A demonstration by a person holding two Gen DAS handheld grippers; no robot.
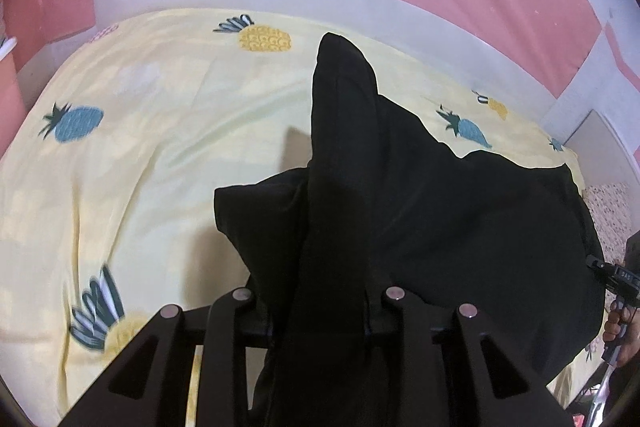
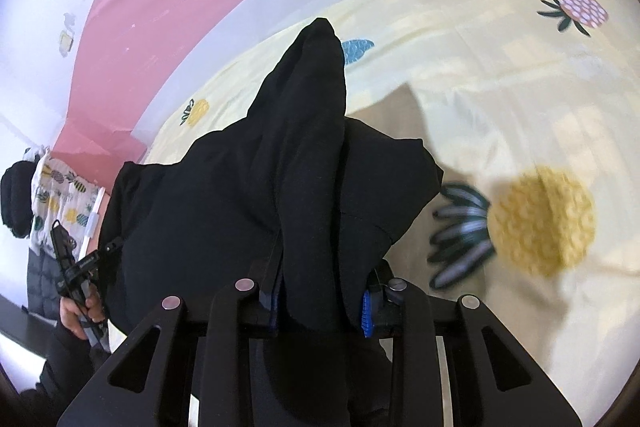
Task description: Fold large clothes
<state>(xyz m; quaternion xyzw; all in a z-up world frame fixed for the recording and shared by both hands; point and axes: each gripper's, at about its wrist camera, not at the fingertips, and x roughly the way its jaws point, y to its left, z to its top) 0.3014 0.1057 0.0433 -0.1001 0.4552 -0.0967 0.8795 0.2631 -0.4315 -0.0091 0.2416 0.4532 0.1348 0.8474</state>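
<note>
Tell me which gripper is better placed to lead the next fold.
Neither clearly: left gripper and right gripper each clamp the black garment, lifted above the pineapple sheet. They should likely move together.

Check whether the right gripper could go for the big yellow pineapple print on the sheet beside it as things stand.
Probably not yet. The right gripper is shut on the black garment, as is the left gripper. The yellow pineapple print itself lies uncovered on the bedsheet, but reaching it means releasing or dragging the cloth.
</note>
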